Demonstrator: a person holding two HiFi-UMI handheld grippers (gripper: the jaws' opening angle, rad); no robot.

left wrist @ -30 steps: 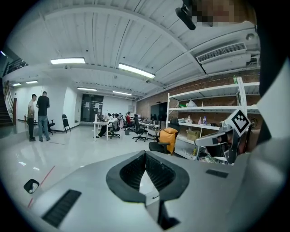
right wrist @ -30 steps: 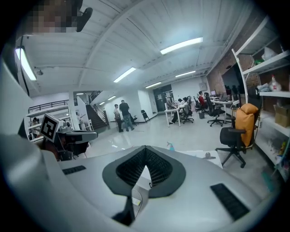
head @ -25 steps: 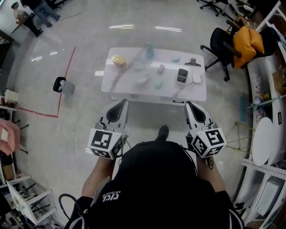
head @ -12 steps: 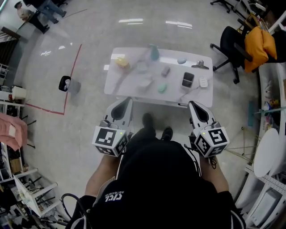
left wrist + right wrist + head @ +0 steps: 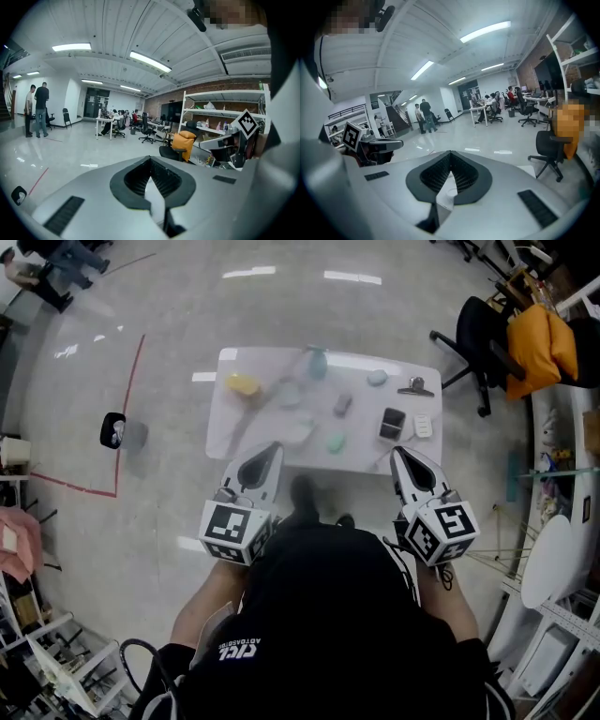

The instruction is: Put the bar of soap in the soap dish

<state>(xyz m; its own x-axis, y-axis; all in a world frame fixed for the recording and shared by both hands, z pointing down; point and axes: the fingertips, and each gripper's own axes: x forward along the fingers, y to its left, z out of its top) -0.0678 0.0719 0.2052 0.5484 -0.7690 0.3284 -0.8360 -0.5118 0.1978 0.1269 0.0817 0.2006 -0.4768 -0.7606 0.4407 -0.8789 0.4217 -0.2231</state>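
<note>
lying on the table [image 5: 230, 427] — pale green oval soap bar [image 5: 336, 442]; all jaws pressed together

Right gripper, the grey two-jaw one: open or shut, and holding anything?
Shut, empty. In the right gripper view the right gripper has its jaw tips touching, nothing between them.

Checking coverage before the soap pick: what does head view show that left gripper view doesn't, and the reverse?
Only the head view: the white table with its items, such as the yellow piece and the teal bottle. Only the left gripper view: the ceiling lights, the brick wall, people seated at far desks. Both: the left gripper, fingers shut with nothing between them, the orange jacket on a chair, the red floor tape.
</note>
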